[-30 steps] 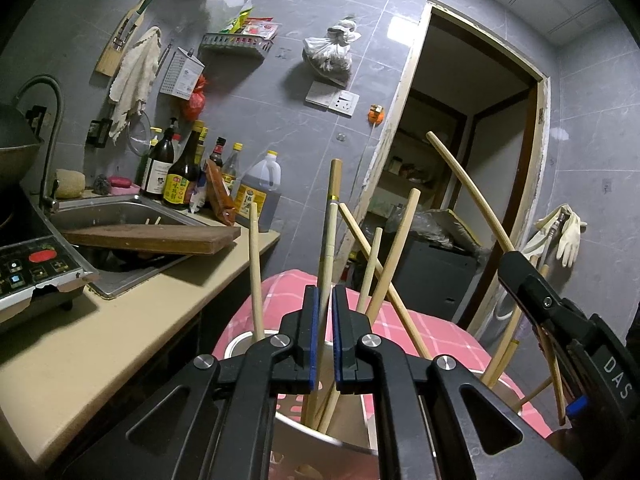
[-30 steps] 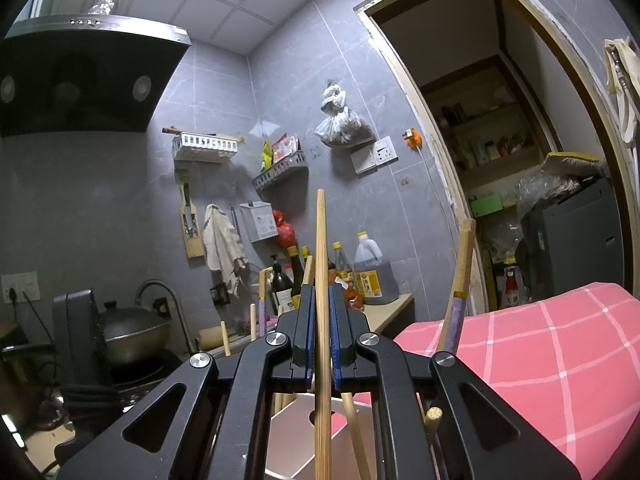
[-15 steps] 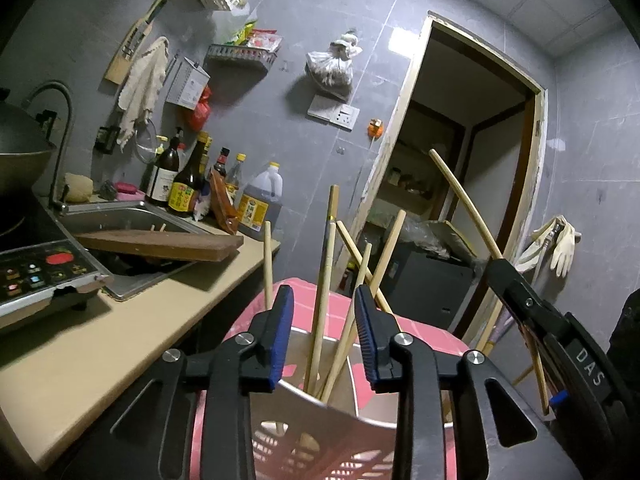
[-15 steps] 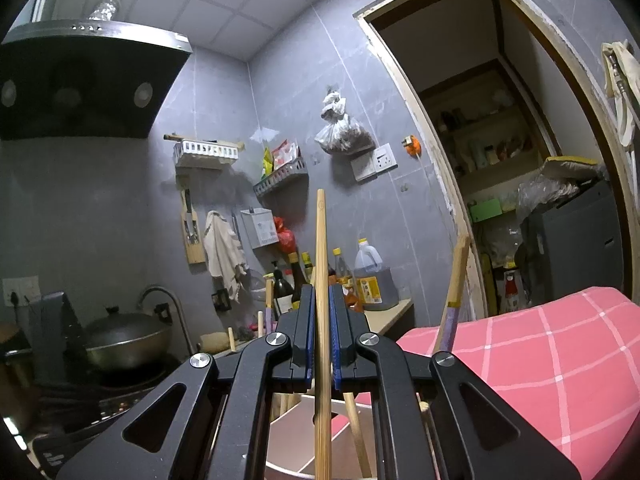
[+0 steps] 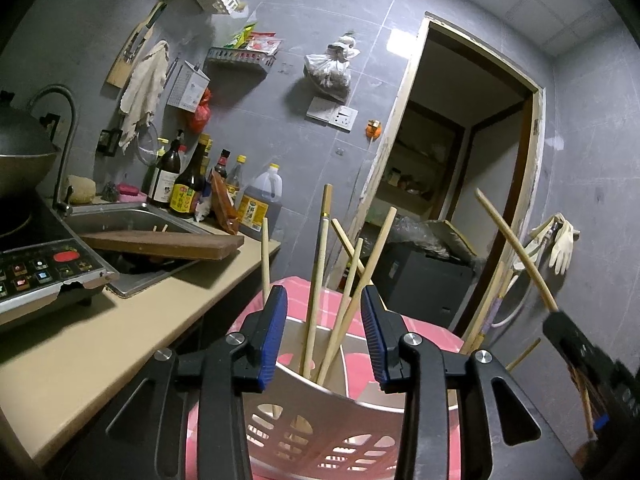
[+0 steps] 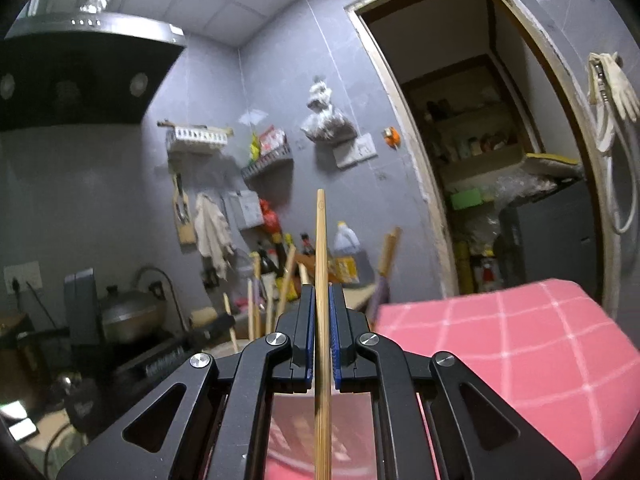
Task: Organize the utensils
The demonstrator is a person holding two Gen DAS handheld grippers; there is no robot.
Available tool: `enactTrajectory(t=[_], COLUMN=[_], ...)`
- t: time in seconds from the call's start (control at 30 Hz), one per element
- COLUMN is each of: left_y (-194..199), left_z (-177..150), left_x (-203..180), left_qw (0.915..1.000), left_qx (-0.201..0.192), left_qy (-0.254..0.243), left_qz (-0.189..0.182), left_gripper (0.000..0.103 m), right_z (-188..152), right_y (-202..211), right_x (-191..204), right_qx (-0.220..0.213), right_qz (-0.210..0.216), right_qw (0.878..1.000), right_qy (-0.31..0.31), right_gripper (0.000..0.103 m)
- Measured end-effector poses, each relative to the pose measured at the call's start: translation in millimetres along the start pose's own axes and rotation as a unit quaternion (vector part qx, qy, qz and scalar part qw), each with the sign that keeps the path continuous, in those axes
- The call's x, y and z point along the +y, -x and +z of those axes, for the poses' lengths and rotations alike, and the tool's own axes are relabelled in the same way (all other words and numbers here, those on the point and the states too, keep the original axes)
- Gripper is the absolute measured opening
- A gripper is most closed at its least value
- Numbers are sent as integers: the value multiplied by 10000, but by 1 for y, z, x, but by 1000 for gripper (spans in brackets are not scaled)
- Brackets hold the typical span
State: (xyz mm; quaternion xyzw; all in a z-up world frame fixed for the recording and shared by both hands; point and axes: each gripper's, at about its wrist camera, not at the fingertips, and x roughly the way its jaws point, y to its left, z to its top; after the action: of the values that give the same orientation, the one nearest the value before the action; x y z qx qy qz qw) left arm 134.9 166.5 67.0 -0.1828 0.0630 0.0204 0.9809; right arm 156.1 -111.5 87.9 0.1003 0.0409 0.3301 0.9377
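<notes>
Jaws of the left gripper (image 5: 325, 334) are opening, nothing pressed between the blue pads; the wooden chopsticks (image 5: 316, 280) standing in the pale slotted plastic utensil holder (image 5: 320, 420) are seen in the gap beyond, untouched. Jaws of the right gripper (image 6: 320, 320) are clenched on a single upright bamboo chopstick (image 6: 321, 264), carried to the right of the holder above the pink checked cloth (image 6: 500, 344). Risks are judged as follows: the thin stick may pivot or slip in the pinch; its lower end may be caught on the holder's rim or knocked against the leaning sticks, and the light holder could be tipped off the cloth.
</notes>
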Motion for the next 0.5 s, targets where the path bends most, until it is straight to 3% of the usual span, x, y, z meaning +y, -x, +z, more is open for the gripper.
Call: enactTrajectory(t=[0.13, 0.23, 0.37, 0.5], left_y=[5, 15, 24, 23], left_z=[-4, -9, -15, -21], left_x=[-4, -8, -21, -30], left_qw=[9999, 9998, 9994, 9988], left_qx=[59, 69, 38, 92], left_qy=[-56, -129, -336, -488], left_qz=[92, 97, 33, 11], left_gripper=[33, 40, 41, 42], right_z=[-1, -4, -15, -35], right_y=[20, 42, 50, 43], right_x=[-13, -27, -53, -80], right_qx=[60, 265, 1125, 2213], right_qz=[-237, -685, -1266, -1531], right_qw=[9995, 9967, 9842, 9593], right_qy=[-201, -352, -523, -855], right_gripper=[5, 5, 5, 5])
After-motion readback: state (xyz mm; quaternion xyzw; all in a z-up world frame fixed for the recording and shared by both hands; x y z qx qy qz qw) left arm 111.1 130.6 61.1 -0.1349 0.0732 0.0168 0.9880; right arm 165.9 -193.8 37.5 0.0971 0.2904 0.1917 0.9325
